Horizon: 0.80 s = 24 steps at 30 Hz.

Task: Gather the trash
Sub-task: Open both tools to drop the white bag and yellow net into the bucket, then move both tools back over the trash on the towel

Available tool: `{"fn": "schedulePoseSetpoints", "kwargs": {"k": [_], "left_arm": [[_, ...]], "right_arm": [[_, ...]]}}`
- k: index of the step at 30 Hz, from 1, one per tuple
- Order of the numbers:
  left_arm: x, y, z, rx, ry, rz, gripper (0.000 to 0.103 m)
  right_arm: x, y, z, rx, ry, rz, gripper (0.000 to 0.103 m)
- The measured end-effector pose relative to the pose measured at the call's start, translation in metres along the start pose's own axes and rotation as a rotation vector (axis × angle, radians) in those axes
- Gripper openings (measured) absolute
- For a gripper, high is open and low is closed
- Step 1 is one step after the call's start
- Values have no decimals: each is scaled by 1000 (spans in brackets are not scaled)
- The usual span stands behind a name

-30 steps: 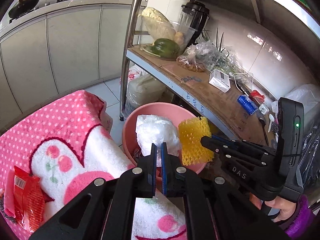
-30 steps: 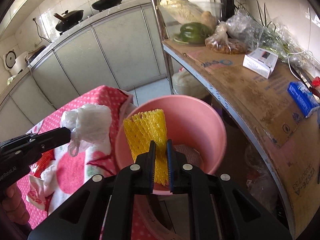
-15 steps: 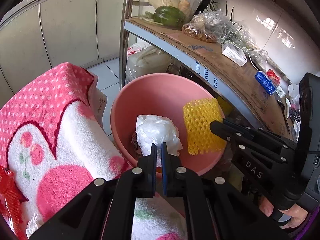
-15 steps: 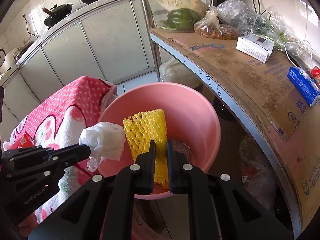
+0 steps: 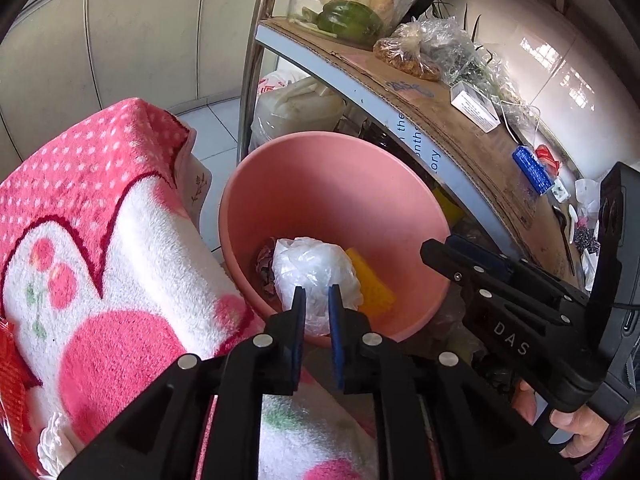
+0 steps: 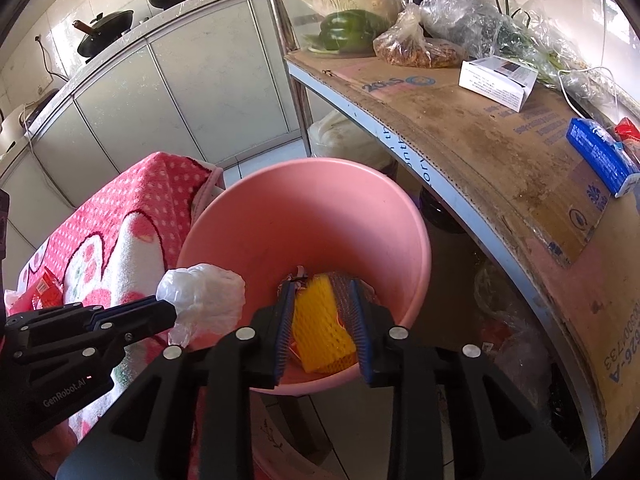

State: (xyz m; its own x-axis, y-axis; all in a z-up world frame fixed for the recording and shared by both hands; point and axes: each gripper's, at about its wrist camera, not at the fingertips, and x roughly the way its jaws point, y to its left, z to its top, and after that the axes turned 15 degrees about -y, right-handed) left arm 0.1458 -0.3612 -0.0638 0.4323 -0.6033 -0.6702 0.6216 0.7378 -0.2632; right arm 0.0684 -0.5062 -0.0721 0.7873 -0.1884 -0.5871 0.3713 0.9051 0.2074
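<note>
- Both pairs of fingers sit over the pink bucket (image 6: 304,200): the right gripper (image 6: 322,308) is spread wide with nothing between its blue pads, while the left gripper (image 5: 316,312) is parted only narrowly, the crumpled white plastic bag (image 5: 316,276) sitting at its tips. From the right wrist view the bag (image 6: 204,296) bulges out at the end of the left fingers, above the bucket's near-left rim; whether the pads still pinch it I cannot tell for sure.
- Pink and white spotted towel (image 5: 100,240) drapes over a raised surface just left of the bucket, touching its rim in the left wrist view.
- Metal shelf lined with brown cardboard (image 6: 500,152) runs along the right side of the bucket, at a higher level.
- Pink bucket stands on the floor between towel and shelf, open mouth up.
- Yellow foam fruit net (image 6: 320,320) lies loose at the bottom of the bucket, directly between the open right fingers but not gripped; beside it is some crumpled printed wrapper.
- Clear bowl (image 6: 340,4) at the shelf's far end holds cabbage and a green pepper (image 6: 344,32).
- White carton (image 6: 496,76) and a blue packet (image 6: 600,156) lie on the cardboard, well apart.
- Red snack wrapper (image 6: 42,292) lies on the towel, near its left edge.
</note>
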Motion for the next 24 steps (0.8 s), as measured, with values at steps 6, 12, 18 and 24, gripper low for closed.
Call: {"fn": "schedulePoseSetpoints", "kwargs": {"k": [6, 12, 18, 24], "left_arm": [[-4, 2, 3, -30, -2, -33, 23], [-11, 0, 5, -51, -4, -75, 25], [-39, -1, 8, -51, -61, -86, 25], [-71, 4, 5, -36, -143, -77, 25]], "right_arm": [[-6, 2, 1, -3, -9, 1, 29], [-15, 6, -1, -6, -14, 18, 29], [-26, 19, 1, -35, -31, 50, 29], [-39, 34, 1, -46, -48, 84, 31]]}}
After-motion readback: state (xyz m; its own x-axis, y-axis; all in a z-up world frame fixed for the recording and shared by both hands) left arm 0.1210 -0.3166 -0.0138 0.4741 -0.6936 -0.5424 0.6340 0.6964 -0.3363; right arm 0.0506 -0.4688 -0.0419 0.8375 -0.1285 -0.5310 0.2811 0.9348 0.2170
